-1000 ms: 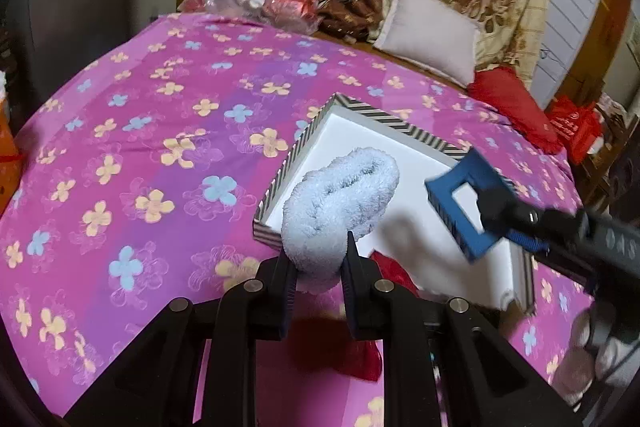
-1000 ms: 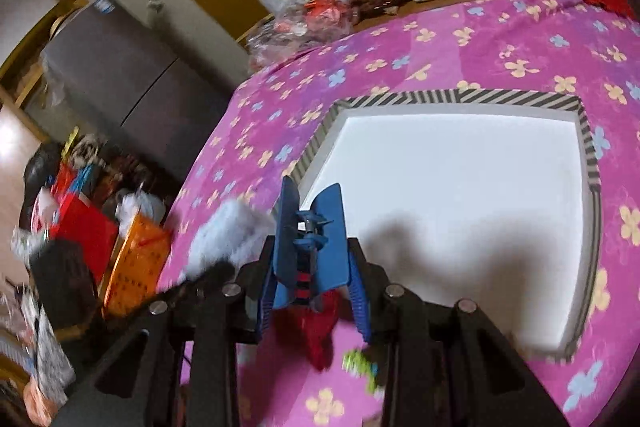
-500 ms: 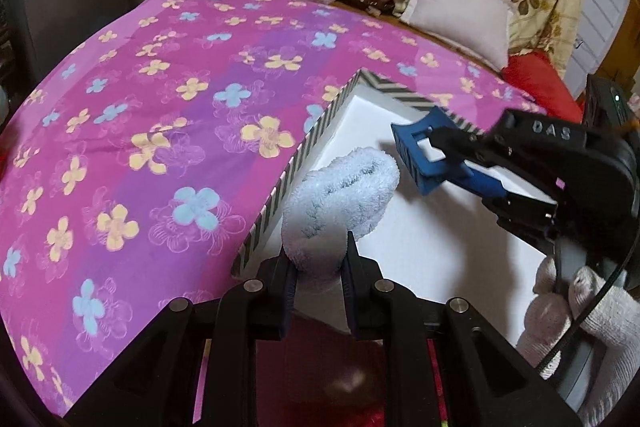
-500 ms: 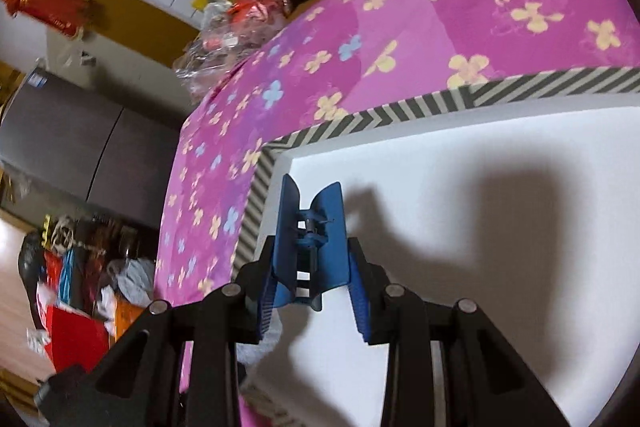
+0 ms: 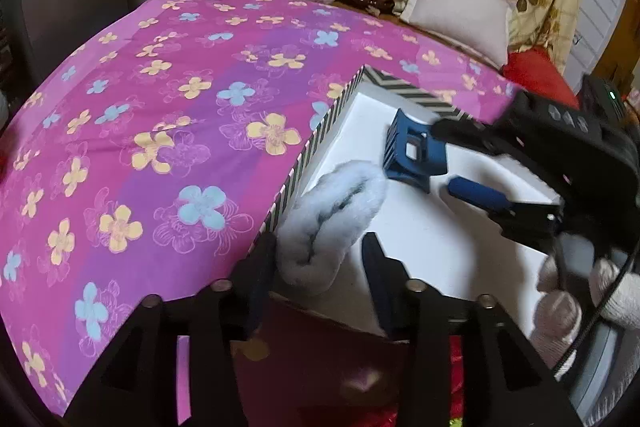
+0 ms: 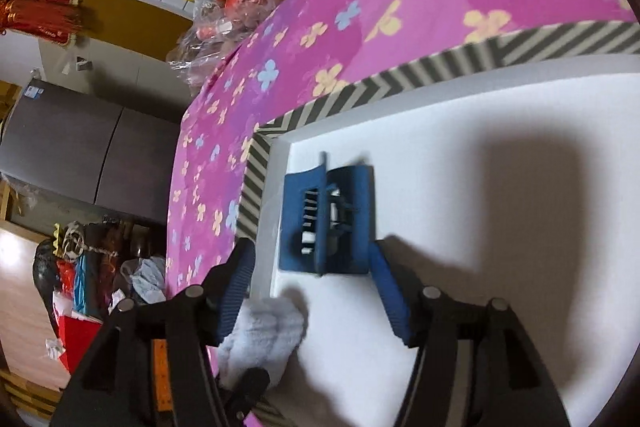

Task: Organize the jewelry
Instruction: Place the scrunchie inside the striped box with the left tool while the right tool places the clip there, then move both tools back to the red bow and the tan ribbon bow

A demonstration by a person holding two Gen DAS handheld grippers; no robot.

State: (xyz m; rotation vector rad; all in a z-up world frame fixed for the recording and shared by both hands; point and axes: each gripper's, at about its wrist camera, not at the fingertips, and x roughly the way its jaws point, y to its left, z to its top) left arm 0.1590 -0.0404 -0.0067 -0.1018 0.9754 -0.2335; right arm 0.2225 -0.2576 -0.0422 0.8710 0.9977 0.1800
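Blue hair clip lies on the white floor of the box, near its far-left corner as the right wrist view has it. Claw type, plastic, w/ two flat square wings, each w/ a cut-out window, and rows of teeth visible between them; spring wire shows at the hinge. Slightly blurred. In the left wrist view it is the same clip, resting on its side just past the fluffy piece.

Fluffy hair tie, pale blue-white, plush, folded into a loop w/ a dark crease down the middle. It sits inside the box against the striped wall, one end hanging over the near edge.

Left tool: fingers spreading apart, hair tie between them, leaning on the left finger, clear gap to the right one. Right tool: fingers also spreading, blue pads either side of the clip's near end; right pad just beside it, touching or not can't tell. White-gloved hand on the right tool.

Box has black-and-white chevron rim; sits on a bed w/ pink flowered cover.
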